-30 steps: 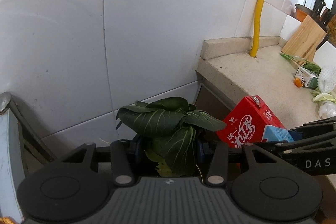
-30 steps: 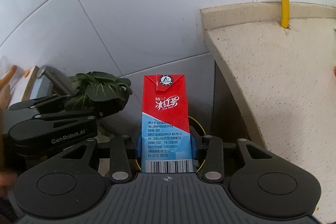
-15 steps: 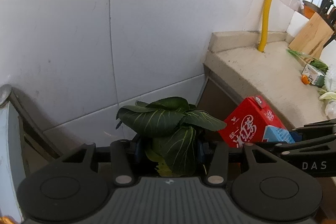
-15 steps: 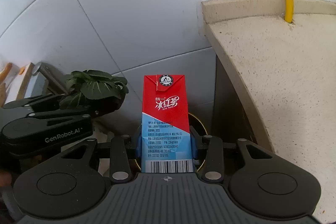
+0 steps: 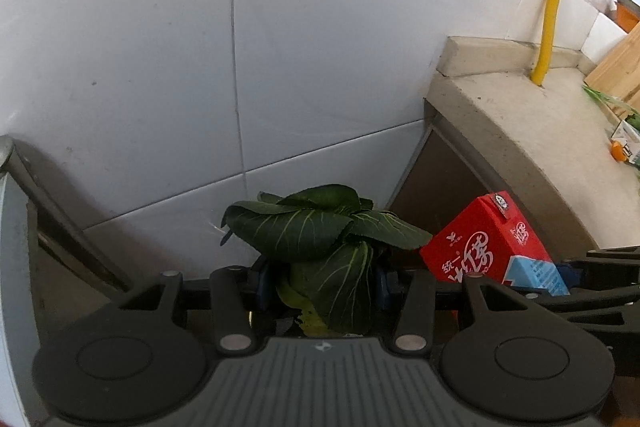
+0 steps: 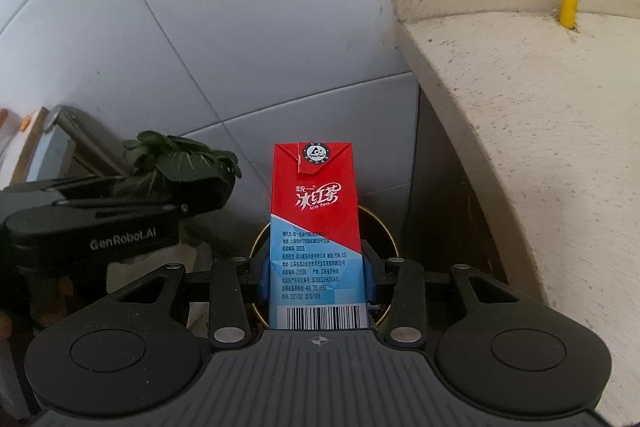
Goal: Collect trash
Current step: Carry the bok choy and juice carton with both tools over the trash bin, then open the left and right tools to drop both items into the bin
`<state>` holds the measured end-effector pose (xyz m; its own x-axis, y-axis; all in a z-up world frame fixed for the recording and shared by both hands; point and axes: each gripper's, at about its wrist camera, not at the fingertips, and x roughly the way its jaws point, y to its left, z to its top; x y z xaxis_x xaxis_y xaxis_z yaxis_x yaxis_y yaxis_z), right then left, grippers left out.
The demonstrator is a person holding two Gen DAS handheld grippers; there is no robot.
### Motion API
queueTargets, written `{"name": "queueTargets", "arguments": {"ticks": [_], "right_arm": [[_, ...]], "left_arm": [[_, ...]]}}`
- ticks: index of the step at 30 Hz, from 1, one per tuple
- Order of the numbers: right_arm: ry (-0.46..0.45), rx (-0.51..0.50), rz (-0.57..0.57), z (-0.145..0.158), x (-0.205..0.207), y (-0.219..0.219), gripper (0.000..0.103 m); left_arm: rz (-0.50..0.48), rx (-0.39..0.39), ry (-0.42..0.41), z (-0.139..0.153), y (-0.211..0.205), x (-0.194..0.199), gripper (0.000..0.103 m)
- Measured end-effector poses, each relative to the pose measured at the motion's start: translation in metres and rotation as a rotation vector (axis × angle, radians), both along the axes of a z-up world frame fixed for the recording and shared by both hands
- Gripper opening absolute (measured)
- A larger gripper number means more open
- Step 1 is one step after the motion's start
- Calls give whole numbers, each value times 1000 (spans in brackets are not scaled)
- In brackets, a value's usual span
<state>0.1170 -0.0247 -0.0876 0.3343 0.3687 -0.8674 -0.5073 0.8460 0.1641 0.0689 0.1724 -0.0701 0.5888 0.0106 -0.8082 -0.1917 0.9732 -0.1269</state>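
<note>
Red-and-blue paper tea carton [image 6: 316, 235] sat clamped in my right gripper [image 6: 317, 277], dark green leafy vegetable scrap [image 5: 324, 247] in my left gripper [image 5: 320, 287], both above a gold-rimmed round bin [image 6: 386, 227]; next I judged release.

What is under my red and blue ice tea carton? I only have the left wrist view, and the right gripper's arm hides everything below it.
Observer: In the right wrist view, a round dark bin with a gold rim shows directly behind the red and blue ice tea carton.
Operator: Is the carton gripped squarely?
Observer: Yes. The right gripper clamps its lower blue half from both sides, and it stands upright, barcode nearest the camera.
Operator: Is my left gripper over that bin too?
Observer: No. The left gripper, holding the dark green leafy vegetable, sits left of the rim, above a pale object I cannot identify.
</note>
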Motion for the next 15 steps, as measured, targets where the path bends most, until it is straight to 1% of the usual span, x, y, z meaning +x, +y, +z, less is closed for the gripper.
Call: {"name": "queueTargets", "arguments": {"ticks": [4,7,12,15], "right_arm": [[7,-7,0,-3,2,3,48],[12,-15,-3,-5,3,3,48],[25,-28,-9,-6,8,10,48],[23,-41,-6,-7,11,17,48]], "left_arm": [[-1,5,18,-3,-1,4,40],[9,-7,42,-7,1,10,41],[18,1,45,-8,1,13,41],[23,-9,65,-11,3,15,41]]}}
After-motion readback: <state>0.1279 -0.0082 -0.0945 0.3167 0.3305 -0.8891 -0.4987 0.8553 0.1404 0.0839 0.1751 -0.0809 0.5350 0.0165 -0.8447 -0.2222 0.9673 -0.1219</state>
